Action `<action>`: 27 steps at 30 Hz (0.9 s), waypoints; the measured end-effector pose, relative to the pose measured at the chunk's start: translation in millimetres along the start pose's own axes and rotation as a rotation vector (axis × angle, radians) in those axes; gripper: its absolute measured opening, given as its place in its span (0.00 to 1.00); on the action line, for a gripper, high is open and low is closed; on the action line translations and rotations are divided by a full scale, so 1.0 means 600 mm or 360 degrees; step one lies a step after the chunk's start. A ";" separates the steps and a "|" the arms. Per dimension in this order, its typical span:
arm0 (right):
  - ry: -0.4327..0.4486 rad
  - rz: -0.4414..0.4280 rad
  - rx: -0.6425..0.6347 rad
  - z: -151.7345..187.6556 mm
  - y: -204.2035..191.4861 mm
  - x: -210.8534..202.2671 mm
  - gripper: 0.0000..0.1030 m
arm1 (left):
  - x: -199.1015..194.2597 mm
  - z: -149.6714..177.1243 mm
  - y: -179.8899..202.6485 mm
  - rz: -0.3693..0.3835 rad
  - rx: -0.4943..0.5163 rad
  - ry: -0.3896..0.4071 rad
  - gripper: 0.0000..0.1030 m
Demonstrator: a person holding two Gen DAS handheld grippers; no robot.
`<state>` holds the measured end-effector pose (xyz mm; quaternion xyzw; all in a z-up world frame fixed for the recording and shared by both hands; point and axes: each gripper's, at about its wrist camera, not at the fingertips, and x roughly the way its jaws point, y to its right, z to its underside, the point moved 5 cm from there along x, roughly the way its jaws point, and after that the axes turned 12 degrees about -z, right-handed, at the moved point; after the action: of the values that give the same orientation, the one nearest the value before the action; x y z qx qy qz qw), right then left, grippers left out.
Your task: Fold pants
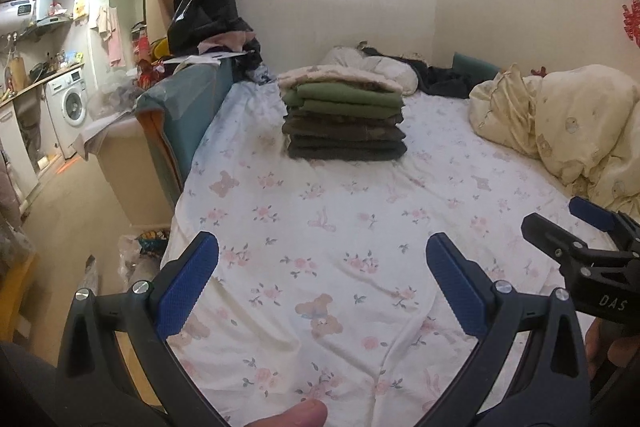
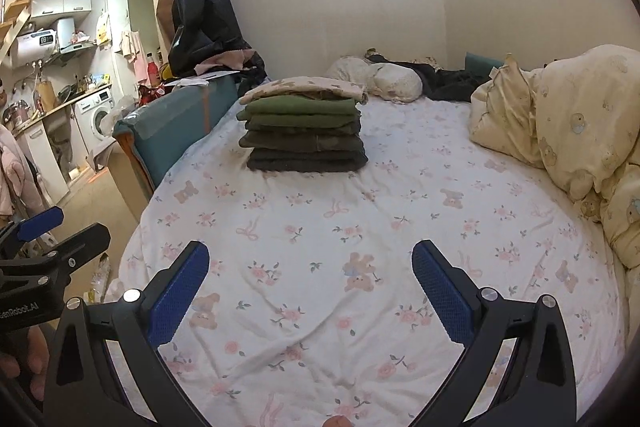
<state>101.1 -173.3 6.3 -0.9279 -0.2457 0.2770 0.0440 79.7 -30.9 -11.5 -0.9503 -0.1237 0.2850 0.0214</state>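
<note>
A neat stack of folded pants, green and dark, with a pale patterned piece on top, sits on the floral bed sheet towards the far side; it also shows in the right wrist view. My left gripper is open and empty, held above the near part of the sheet. My right gripper is open and empty too, beside the left one; it shows at the right edge of the left wrist view. The left gripper shows at the left edge of the right wrist view.
A cream duvet is bunched at the bed's right side. Pillows and dark clothes lie at the head by the wall. A teal headboard and the bed edge are at the left, with a kitchen area and washing machine beyond.
</note>
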 end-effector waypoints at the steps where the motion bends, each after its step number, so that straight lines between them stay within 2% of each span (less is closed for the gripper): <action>1: -0.0003 0.0004 0.0001 0.002 0.000 0.001 1.00 | 0.003 0.002 0.000 -0.0014 0.0004 -0.0010 0.99; 4: -0.0026 -0.0008 0.0027 0.005 0.004 0.008 1.00 | 0.010 0.006 0.000 -0.0011 0.0015 -0.0040 0.99; 27: 0.0004 0.0008 0.0023 0.003 -0.002 -0.001 1.00 | 0.006 0.001 -0.008 0.0003 -0.0011 -0.0013 0.99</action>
<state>99.2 -172.5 5.6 -0.9285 -0.2413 0.2779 0.0504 81.5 -25.2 -13.4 -0.9492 -0.1240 0.2886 0.0173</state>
